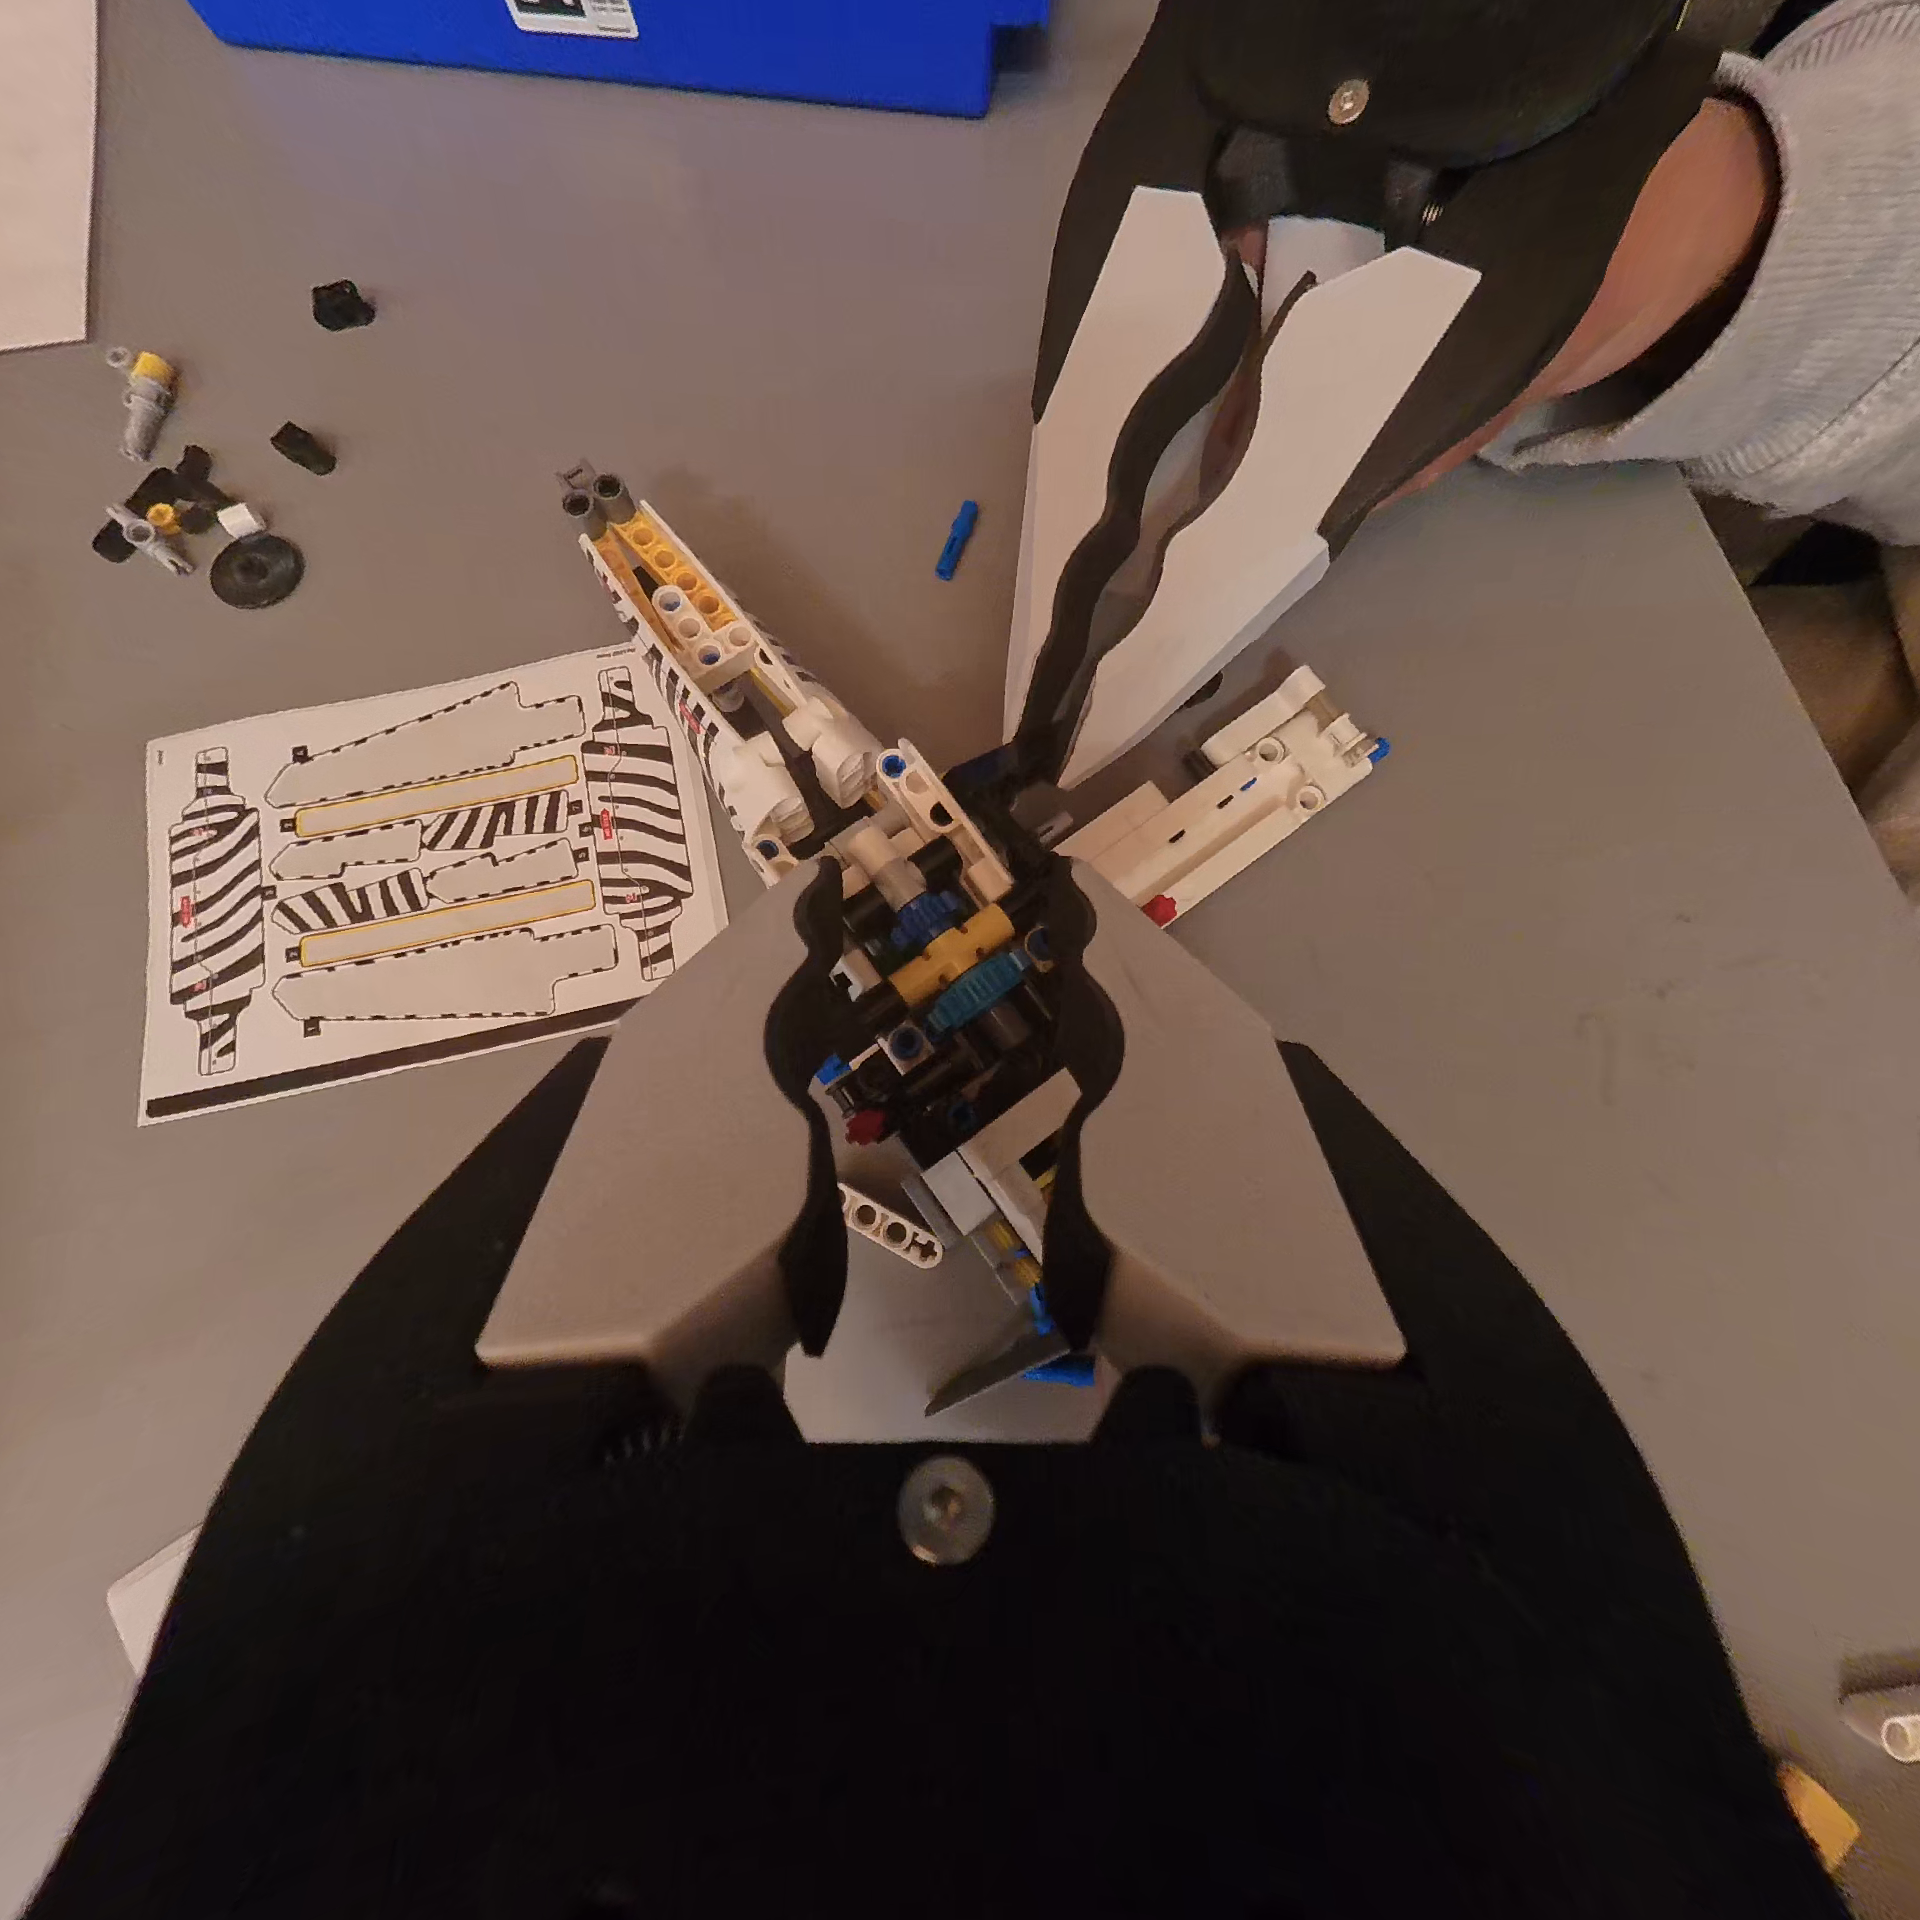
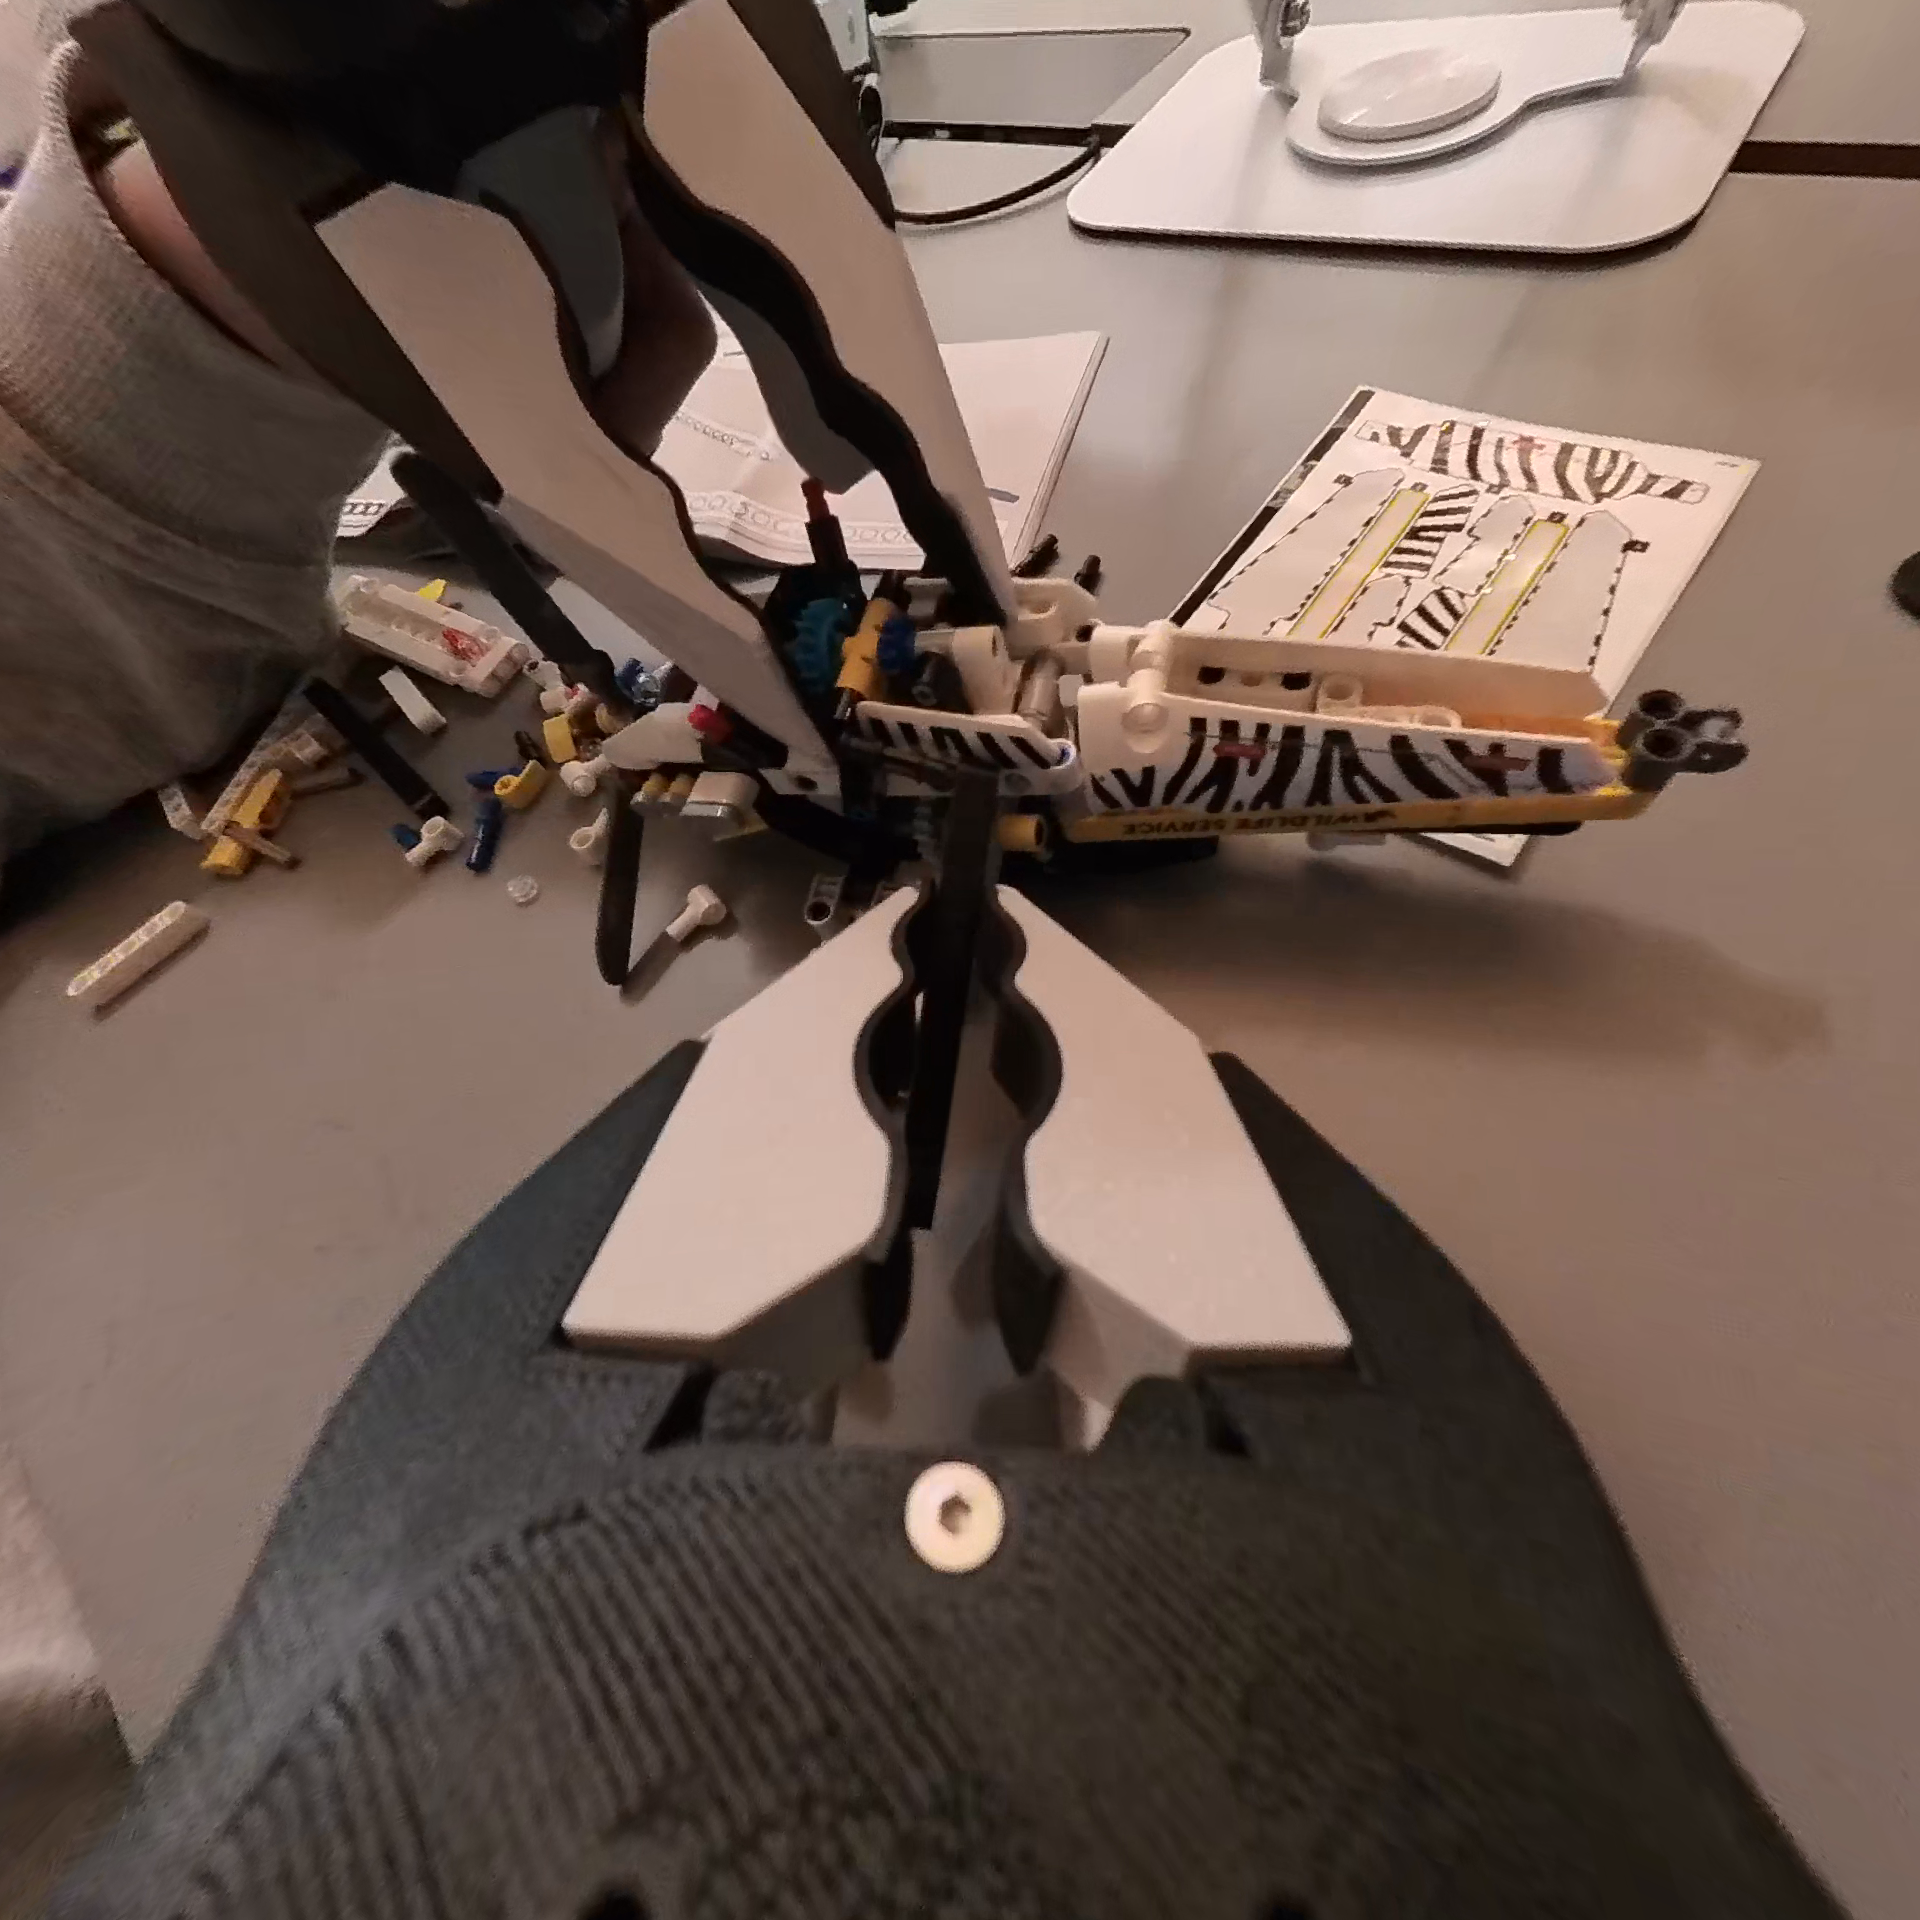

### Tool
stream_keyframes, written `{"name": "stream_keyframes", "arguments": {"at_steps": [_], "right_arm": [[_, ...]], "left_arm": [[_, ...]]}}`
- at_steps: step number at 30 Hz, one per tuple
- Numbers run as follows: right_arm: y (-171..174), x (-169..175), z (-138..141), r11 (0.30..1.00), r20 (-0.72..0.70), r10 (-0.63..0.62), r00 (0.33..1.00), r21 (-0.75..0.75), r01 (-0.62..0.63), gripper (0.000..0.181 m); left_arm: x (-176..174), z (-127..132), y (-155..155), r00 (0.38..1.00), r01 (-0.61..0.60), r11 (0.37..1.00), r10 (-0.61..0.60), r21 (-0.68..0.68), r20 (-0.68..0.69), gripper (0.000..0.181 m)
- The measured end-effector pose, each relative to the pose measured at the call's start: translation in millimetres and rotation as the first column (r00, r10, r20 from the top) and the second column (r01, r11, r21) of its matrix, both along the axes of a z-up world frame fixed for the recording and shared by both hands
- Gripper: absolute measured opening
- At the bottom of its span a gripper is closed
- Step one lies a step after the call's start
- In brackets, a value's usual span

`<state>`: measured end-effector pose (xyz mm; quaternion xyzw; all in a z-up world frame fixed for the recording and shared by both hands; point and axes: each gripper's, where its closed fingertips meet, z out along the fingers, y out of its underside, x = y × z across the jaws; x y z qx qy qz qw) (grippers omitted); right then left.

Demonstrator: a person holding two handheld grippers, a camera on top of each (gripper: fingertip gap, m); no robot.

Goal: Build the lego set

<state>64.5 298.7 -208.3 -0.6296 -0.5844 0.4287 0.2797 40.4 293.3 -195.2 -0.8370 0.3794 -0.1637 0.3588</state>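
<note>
The left gripper (image 1: 940, 997) clamps the zebra-striped lego model (image 1: 790, 779); the right gripper (image 2: 956, 935), nearly closed, pinches a black beam (image 2: 951, 997) pointing toward twelve o'clock.

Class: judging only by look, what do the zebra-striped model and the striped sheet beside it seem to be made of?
Zebra-striped model: hard moulded plastic, smooth with a slight gloss; the beams have crisp round pin holes.
Striped sheet: thin white paper or sticker film, probably; it lies flat on the grey table with printed outlines.
</note>
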Motion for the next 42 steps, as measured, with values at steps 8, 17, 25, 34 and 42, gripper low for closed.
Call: {"name": "stream_keyframes", "arguments": {"at_steps": [8, 17, 25, 34, 42], "right_arm": [[-2, -1, -2, 0.997, -0.002, 0.033, 0.999, 0.071, -0.033, 0.007], [-2, -1, 0, 0.987, -0.021, 0.083, 0.996, 0.144, -0.079, 0.006], [-6, 0, 2, 0.97, -0.033, 0.183, 0.983, 0.166, -0.175, 0.007], [1, 17, 4, 0.98, 0.027, 0.127, 0.992, 0.153, -0.13, 0.006], [-5, 23, 3, 0.989, -0.003, 0.089, 0.996, 0.118, -0.088, 0.007]], "left_arm": [[0, 0, 0, 1.0, -0.001, 1.0, 0.001, -0.011, 0.011, 0.038], [0, 0, 0, 1.0, 0.005, 1.0, -0.005, -0.02, 0.02, 0.038], [1, 0, -2, 0.999, 0.023, 1.0, -0.022, -0.02, 0.034, 0.037], [18, 0, -6, 0.996, 0.057, 0.998, -0.054, -0.039, 0.076, 0.037], [23, 0, -9, 0.997, 0.068, 0.997, -0.066, -0.03, 0.035, 0.037]]}}
